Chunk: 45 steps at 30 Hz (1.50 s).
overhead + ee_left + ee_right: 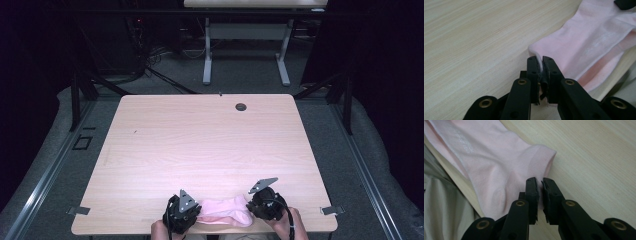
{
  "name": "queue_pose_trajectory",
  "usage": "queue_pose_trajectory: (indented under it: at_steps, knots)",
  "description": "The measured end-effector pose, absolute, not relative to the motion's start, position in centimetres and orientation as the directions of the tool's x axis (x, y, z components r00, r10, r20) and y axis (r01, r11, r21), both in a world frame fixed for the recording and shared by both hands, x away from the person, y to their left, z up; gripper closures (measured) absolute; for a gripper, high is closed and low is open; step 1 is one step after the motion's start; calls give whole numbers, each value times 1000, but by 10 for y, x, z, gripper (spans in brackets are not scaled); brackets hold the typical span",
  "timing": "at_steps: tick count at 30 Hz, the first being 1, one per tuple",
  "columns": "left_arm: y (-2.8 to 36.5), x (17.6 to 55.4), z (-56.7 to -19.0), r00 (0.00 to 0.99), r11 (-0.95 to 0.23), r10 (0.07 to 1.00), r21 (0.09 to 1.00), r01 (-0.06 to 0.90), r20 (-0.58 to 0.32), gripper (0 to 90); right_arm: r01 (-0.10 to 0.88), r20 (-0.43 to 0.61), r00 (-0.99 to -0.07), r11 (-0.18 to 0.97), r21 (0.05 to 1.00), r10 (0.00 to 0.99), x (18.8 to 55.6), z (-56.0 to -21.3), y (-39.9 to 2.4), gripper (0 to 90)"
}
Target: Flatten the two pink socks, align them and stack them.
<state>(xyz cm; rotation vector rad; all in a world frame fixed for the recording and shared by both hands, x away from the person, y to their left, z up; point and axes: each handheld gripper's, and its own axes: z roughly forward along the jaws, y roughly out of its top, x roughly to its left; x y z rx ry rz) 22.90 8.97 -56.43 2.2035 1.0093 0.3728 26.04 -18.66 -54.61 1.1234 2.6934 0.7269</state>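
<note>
Pink sock (226,210) flat at near edge of desk (200,140), between my two grippers. Left gripper (539,65) fingers pinch one sock end. Right gripper (540,188) fingers pinch cuff edge, nearly closed. No containers seen.

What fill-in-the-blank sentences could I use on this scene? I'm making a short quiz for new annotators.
1. The cloth item held between the two grippers is a sock of ____ colour.
2. The left gripper is shut on the sock's ____ end.
3. The sock lies at the table edge ____ to the person.
4. The small round hole sits near the table's ____ edge.

Missing words: pink; toe; nearest; far
</note>
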Motion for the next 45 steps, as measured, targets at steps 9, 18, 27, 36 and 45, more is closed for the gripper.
queue_pose_trajectory:
  at_steps: [9,18,27,36,45]
  knots:
    - [93,232,-566,653,-492,757,660,568,2,501,627,40,-712,610,485,701,261,-548,-189,584]
    - [107,237,-559,627,-455,779,684,570,-5,178,632,69,-691,554,542,720,262,-536,-200,262]
    - [140,252,-539,564,-404,826,714,572,16,53,614,60,-645,471,633,762,266,-519,-220,76]
    - [189,277,-537,456,-346,889,706,618,37,3,637,50,-562,394,663,825,276,-521,-252,10]
    - [225,299,-563,382,-305,924,666,680,34,2,689,62,-461,314,653,885,291,-544,-290,0]
